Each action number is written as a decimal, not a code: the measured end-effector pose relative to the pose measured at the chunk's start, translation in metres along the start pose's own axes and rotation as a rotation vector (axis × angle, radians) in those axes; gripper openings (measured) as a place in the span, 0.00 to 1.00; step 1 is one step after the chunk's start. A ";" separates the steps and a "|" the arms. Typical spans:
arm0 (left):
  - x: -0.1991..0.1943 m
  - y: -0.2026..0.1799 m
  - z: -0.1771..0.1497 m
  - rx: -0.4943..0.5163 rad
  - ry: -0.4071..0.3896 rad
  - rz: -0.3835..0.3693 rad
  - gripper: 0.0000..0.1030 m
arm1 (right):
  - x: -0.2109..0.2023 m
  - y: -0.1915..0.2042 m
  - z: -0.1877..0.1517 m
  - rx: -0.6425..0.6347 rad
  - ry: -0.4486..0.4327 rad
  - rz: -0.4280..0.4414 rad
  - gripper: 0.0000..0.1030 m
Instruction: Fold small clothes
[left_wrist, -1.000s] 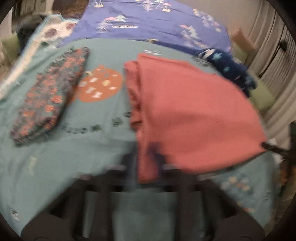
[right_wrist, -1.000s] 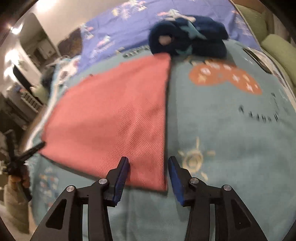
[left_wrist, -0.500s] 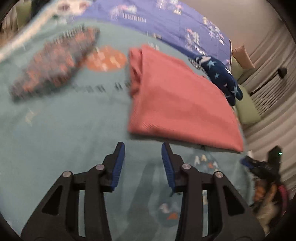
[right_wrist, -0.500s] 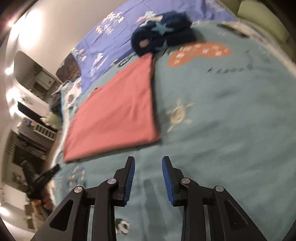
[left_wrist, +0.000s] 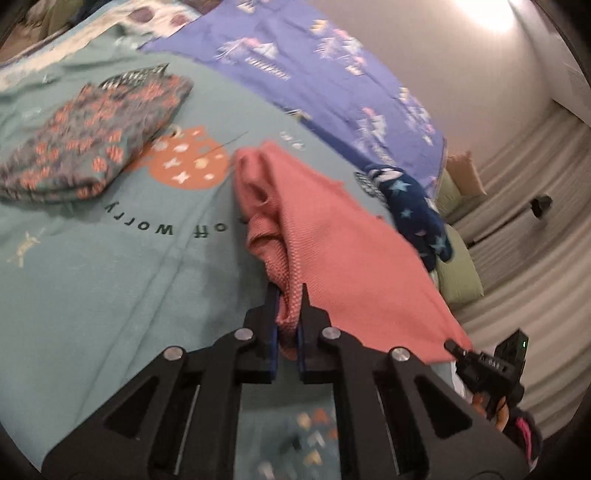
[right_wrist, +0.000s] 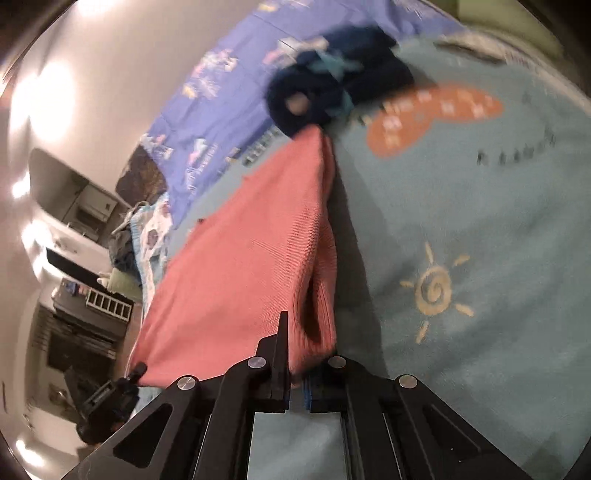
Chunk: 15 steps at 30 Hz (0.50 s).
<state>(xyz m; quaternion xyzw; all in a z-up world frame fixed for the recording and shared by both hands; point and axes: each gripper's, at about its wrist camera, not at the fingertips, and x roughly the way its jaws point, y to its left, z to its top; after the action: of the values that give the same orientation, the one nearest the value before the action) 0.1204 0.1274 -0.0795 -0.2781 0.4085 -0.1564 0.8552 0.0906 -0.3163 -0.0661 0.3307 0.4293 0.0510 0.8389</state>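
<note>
A coral knit cloth (left_wrist: 351, 251) lies folded on the teal blanket (left_wrist: 110, 277), its near edge lifted. In the left wrist view my left gripper (left_wrist: 287, 295) has its jaws closing on the bunched near-left corner, and the blue pads press on the fabric. In the right wrist view my right gripper (right_wrist: 297, 354) is shut on the near-right corner of the coral cloth (right_wrist: 251, 258). Each gripper shows in the other's view at the cloth's opposite corner: the right gripper (left_wrist: 480, 365) and the left gripper (right_wrist: 110, 395).
A folded floral garment (left_wrist: 92, 140) lies at the far left of the blanket. A navy star-print garment (left_wrist: 410, 206) sits just beyond the coral cloth. A purple quilt (left_wrist: 332, 62) covers the far side of the bed, with green pillows (left_wrist: 458, 273) by the curtain.
Both grippers stood open in front of the cloth's near edge half a second ago. Now each has shut on a near corner and raised it off the blanket; both wrists have rolled.
</note>
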 end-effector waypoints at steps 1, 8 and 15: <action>-0.006 -0.005 -0.002 0.025 0.002 0.002 0.08 | -0.008 0.003 0.000 -0.012 -0.005 -0.001 0.03; -0.064 -0.021 -0.070 0.139 0.080 0.011 0.09 | -0.058 -0.003 -0.044 -0.089 0.055 -0.097 0.03; -0.068 -0.004 -0.121 0.153 0.147 0.122 0.11 | -0.073 -0.037 -0.096 -0.112 0.101 -0.348 0.18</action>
<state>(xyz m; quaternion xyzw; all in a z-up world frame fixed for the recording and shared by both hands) -0.0167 0.1161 -0.0970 -0.1743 0.4733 -0.1547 0.8495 -0.0346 -0.3233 -0.0781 0.2015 0.5179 -0.0544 0.8296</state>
